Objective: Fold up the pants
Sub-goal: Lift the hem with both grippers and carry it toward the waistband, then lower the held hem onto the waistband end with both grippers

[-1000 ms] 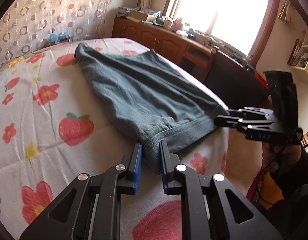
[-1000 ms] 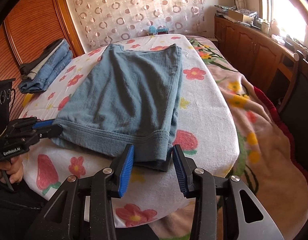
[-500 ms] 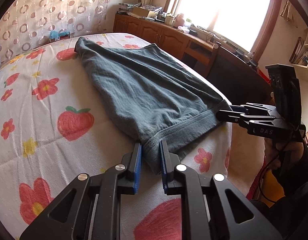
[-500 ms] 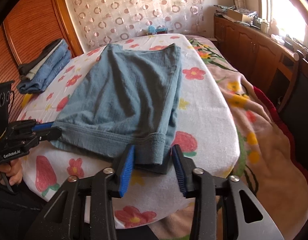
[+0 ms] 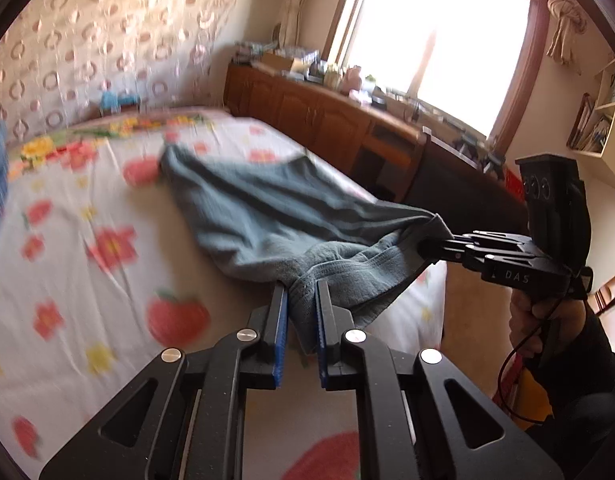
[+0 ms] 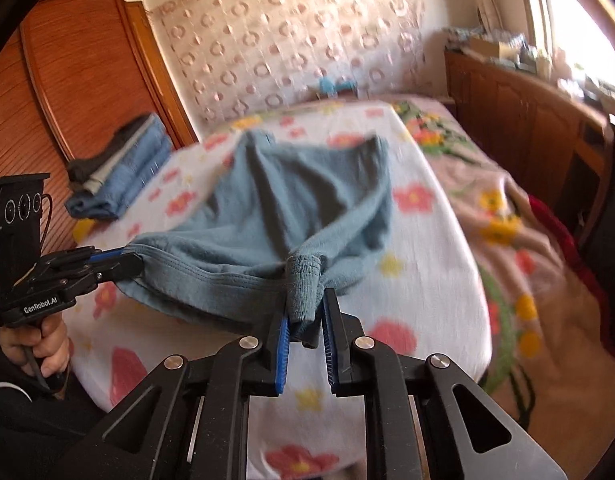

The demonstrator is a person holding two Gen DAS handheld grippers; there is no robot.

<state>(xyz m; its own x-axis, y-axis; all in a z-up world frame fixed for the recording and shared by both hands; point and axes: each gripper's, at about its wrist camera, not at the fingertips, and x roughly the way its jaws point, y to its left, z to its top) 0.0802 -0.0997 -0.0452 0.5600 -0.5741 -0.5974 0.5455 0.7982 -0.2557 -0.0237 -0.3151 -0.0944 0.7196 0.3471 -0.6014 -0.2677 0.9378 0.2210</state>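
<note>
Grey-blue pants (image 5: pixel 267 216) lie lengthwise on the flowered bed sheet (image 5: pixel 87 280), their near hem lifted off it. In the left wrist view my left gripper (image 5: pixel 301 292) is shut on one corner of that hem, cloth bunched between the blue pads. My right gripper (image 5: pixel 423 246) holds the other corner at the right, over the bed's edge. In the right wrist view the right gripper (image 6: pixel 305 300) has its jaws closing on a rolled fold of the pants (image 6: pixel 307 192), pads pressing it. The left gripper (image 6: pixel 131 262) pinches the hem at the left.
A stack of folded clothes (image 6: pixel 119 172) sits at the bed's far left by a wooden wardrobe (image 6: pixel 87 80). A low wooden cabinet (image 5: pixel 327 120) with clutter runs under the window. A flowered blanket (image 6: pixel 507 240) hangs off the bed's right side.
The right jaws have narrowed onto the hem corner. Both grippers have risen, lifting the near hem off the sheet, and the cloth now sags and bunches between them.
</note>
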